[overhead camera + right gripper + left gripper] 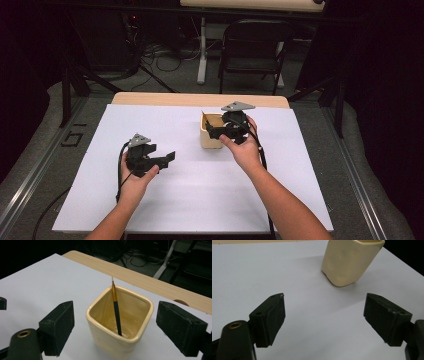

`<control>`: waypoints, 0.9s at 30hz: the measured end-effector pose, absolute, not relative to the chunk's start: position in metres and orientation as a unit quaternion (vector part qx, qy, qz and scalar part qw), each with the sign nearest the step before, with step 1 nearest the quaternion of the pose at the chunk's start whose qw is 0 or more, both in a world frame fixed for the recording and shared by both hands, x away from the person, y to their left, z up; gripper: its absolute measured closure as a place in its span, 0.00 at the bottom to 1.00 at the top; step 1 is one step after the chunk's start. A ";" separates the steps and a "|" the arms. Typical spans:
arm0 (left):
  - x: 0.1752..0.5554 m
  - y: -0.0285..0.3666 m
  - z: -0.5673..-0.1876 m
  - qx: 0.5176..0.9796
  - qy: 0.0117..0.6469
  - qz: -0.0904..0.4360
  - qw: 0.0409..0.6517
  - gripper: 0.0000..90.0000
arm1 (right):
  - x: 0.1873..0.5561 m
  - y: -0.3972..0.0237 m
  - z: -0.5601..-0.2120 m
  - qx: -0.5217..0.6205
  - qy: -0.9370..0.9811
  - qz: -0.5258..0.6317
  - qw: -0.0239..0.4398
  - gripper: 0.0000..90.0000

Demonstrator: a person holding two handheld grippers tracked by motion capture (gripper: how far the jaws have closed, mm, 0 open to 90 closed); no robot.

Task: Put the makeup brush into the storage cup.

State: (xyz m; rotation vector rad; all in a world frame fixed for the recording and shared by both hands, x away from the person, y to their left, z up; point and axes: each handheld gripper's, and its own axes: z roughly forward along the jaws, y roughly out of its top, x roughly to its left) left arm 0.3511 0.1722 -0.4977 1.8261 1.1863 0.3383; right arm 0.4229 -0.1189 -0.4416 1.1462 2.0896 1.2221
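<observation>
Inside the cream cup (120, 325), at 1 o'clock on the surface (165, 200), your right tool (115, 327) view reveals a leaning brush (116, 307); both tools, including the left tool (324, 317), gape empty.

From my station the high view is uneven: the white sheet (200, 190) under both grippers is lit brightly from overhead, while everything beyond the table (200, 99) sinks into near-black, with only faint grey floor and cables readable. Shadows are soft and short, pooling just under the left gripper (167, 157) and beside the cream cup (210, 141). That frame is slightly soft and grainy. In the left gripper view the sheet takes a bluish cast; the cup (349, 262) ahead of the jaws throws a diffuse shadow toward them, and the near pads are blurred. In the right gripper view the cup rim (120, 315) shows mild glare, and the brush (116, 312) is sharp.
</observation>
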 end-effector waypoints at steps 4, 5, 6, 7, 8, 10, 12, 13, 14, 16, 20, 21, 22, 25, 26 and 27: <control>0.352 0.174 -0.497 0.741 0.481 0.134 0.449 0.17 | 0.418 -0.122 -0.440 0.413 0.759 0.448 0.230 0.16; 0.352 0.175 -0.497 0.740 0.481 0.135 0.450 0.17 | 0.416 -0.122 -0.440 0.413 0.759 0.448 0.231 0.16; 0.352 0.175 -0.497 0.740 0.481 0.135 0.450 0.17 | 0.415 -0.122 -0.440 0.411 0.760 0.447 0.231 0.16; 0.352 0.175 -0.497 0.739 0.482 0.135 0.450 0.17 | 0.414 -0.123 -0.440 0.410 0.760 0.447 0.231 0.16; 0.352 0.175 -0.497 0.740 0.482 0.136 0.450 0.17 | 0.414 -0.123 -0.440 0.410 0.760 0.447 0.231 0.16; 0.353 0.177 -0.496 0.742 0.482 0.135 0.446 0.17 | 0.412 -0.123 -0.439 0.410 0.759 0.450 0.231 0.16; 0.353 0.177 -0.496 0.743 0.481 0.136 0.444 0.17 | 0.412 -0.123 -0.439 0.409 0.760 0.449 0.232 0.16; 0.353 0.178 -0.496 0.743 0.481 0.139 0.444 0.17 | 0.411 -0.123 -0.439 0.410 0.759 0.449 0.231 0.16; 0.353 0.178 -0.495 0.743 0.481 0.138 0.444 0.17 | 0.411 -0.123 -0.439 0.409 0.760 0.450 0.231 0.16; 0.353 0.180 -0.494 0.743 0.481 0.140 0.444 0.17 | 0.410 -0.124 -0.439 0.408 0.760 0.449 0.232 0.16; 0.352 0.182 -0.491 0.744 0.477 0.145 0.444 0.18 | 0.405 -0.129 -0.438 0.409 0.761 0.450 0.225 0.16; 0.351 0.184 -0.489 0.744 0.477 0.148 0.444 0.18 | 0.403 -0.131 -0.437 0.406 0.763 0.450 0.225 0.16; 0.351 0.184 -0.489 0.744 0.477 0.148 0.444 0.18 | 0.401 -0.133 -0.437 0.406 0.763 0.450 0.226 0.16; 0.349 0.192 -0.482 0.742 0.474 0.153 0.448 0.18 | 0.395 -0.142 -0.437 0.406 0.761 0.452 0.227 0.17; 0.349 0.192 -0.482 0.742 0.474 0.153 0.448 0.18 | 0.394 -0.145 -0.436 0.408 0.760 0.451 0.227 0.17; 0.348 0.194 -0.481 0.742 0.475 0.155 0.448 0.18 | 0.394 -0.145 -0.436 0.408 0.760 0.451 0.227 0.17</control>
